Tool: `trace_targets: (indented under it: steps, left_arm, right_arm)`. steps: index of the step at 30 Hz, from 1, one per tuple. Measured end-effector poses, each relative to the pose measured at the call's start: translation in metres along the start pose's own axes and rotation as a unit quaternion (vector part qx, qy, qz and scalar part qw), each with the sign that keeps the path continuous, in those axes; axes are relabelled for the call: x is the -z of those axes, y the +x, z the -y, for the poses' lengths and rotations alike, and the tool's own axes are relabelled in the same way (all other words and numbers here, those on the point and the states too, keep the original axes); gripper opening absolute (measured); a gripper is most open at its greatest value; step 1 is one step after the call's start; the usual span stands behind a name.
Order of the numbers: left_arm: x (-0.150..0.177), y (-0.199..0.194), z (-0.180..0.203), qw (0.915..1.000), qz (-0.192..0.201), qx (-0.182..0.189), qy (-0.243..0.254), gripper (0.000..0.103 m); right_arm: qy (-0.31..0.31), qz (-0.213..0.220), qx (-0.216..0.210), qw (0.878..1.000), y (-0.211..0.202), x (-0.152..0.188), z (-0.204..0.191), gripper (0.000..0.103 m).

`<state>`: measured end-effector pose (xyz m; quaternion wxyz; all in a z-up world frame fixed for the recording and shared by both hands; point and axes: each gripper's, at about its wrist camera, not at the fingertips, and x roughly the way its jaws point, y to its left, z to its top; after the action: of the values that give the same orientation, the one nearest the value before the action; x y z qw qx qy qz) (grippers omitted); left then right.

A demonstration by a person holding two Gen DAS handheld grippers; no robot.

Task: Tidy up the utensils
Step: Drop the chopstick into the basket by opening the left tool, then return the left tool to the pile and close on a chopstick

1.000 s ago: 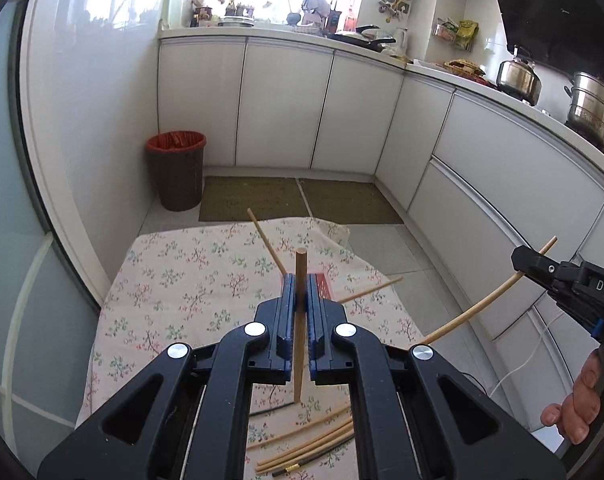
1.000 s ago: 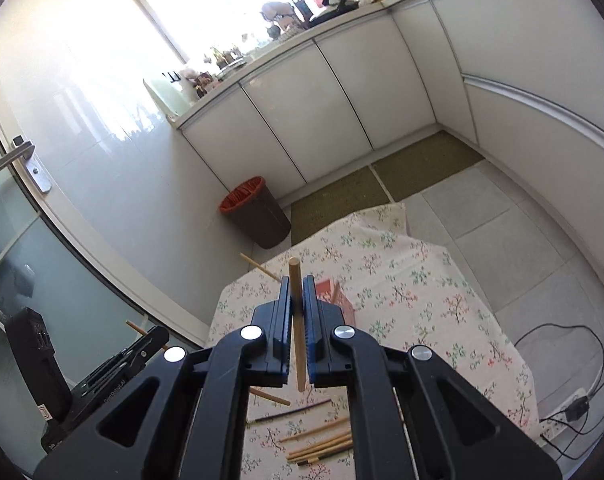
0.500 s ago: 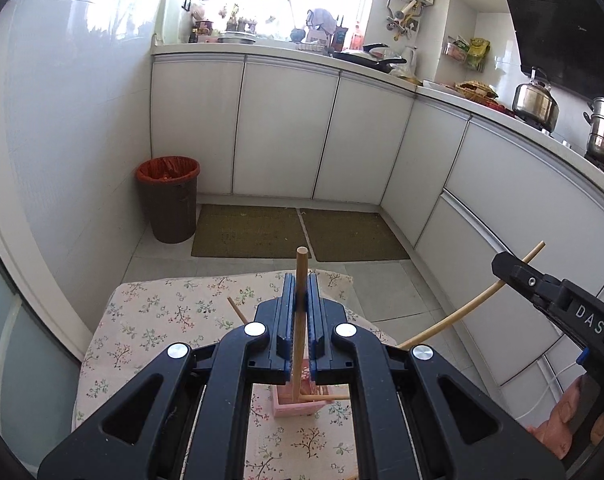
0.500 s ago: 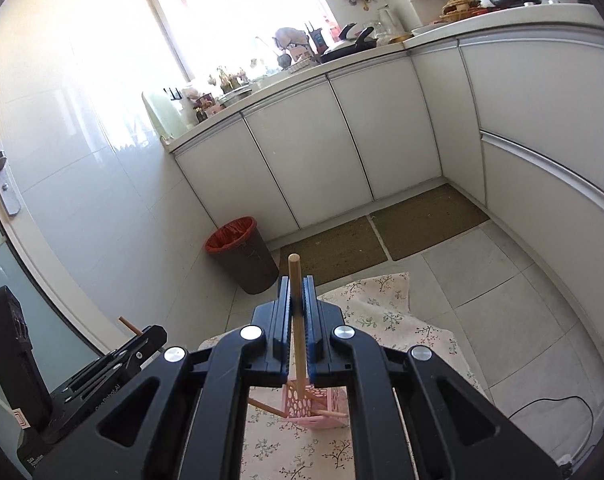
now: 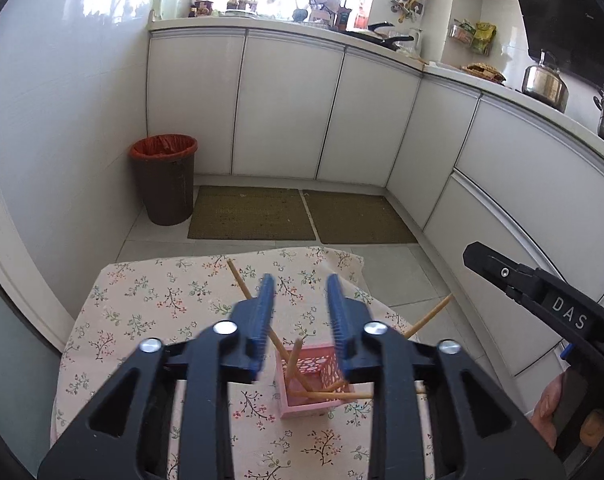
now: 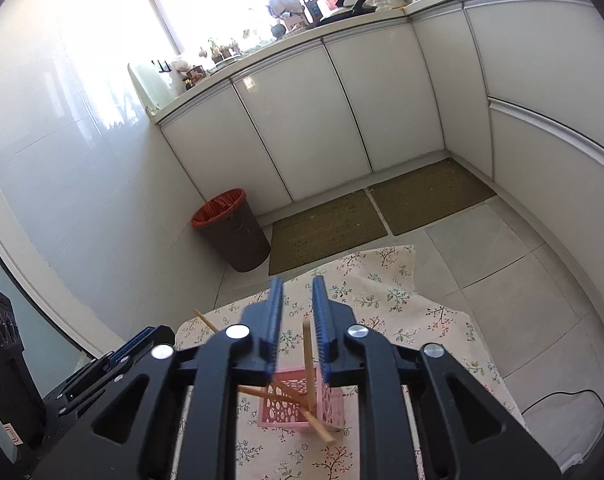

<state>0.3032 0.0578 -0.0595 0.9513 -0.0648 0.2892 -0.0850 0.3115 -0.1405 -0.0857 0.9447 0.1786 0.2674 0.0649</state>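
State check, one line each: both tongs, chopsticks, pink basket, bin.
left tongs: open, just opened, nothing gripped
right tongs: open, just opened; chopstick between the pads, loose
chopsticks: several leaning crossed in the basket
pink basket: upright on the floral tablecloth
trash bin: no lid, red liner

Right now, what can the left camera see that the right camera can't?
Only the left view shows the kettle, the pots on the counter, and a hand holding the right gripper. Only the right view shows a cable on the floor. Both show the pink basket with chopsticks in it, the flowery cloth, the bin and the mats. Both grippers have just opened.
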Motion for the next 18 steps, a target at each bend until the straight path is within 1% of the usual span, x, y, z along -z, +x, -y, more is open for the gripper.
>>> trace_targets:
  steps: [1,2,3,4,5,6,7,8,15,17,18]
  left_arm:
    - [-0.001,-0.008,-0.002,0.9998,0.017,-0.001,-0.010,0.064]
    - [-0.002,-0.018,-0.004,0.9991,0.037,-0.003,-0.022,0.082]
    - [-0.003,-0.028,-0.006,0.9980,0.055,-0.003,-0.032,0.087]
    - [-0.003,-0.036,-0.007,0.9972,0.065,-0.003,-0.038,0.090]
    - [-0.004,-0.043,-0.007,0.9971,0.065,-0.003,-0.039,0.092]
    - [-0.005,-0.047,-0.007,0.9973,0.062,-0.001,-0.040,0.093]
    - [-0.004,-0.053,-0.007,0.9973,0.060,0.000,-0.042,0.096]
    - [-0.003,-0.059,-0.007,0.9972,0.061,0.001,-0.044,0.096]
    - [0.014,-0.092,-0.005,0.9978,0.054,-0.005,-0.037,0.096]
    - [0.023,-0.100,-0.009,0.9978,0.051,0.002,-0.042,0.096]
    - [0.028,-0.103,-0.012,0.9977,0.048,0.006,-0.047,0.096]
  right_arm:
    - [0.003,0.009,-0.001,1.000,-0.008,-0.002,-0.001,0.046]
    - [0.005,0.020,-0.003,1.000,-0.017,-0.003,-0.002,0.060]
    - [0.005,0.034,-0.001,0.999,-0.028,-0.003,-0.002,0.074]
    - [0.005,0.052,0.005,0.999,-0.040,-0.003,-0.003,0.081]
    - [0.004,0.066,0.011,0.998,-0.051,-0.003,-0.003,0.089]
    - [0.001,0.076,0.016,0.997,-0.061,-0.003,-0.004,0.093]
    - [-0.001,0.080,0.021,0.997,-0.069,-0.002,-0.004,0.094]
    - [0.000,0.080,0.026,0.996,-0.075,-0.002,-0.004,0.096]
    - [0.018,0.070,0.057,0.996,-0.111,0.008,0.010,0.096]
    - [0.017,0.058,0.064,0.996,-0.118,0.016,0.014,0.096]
    - [0.016,0.046,0.066,0.997,-0.120,0.022,0.017,0.096]
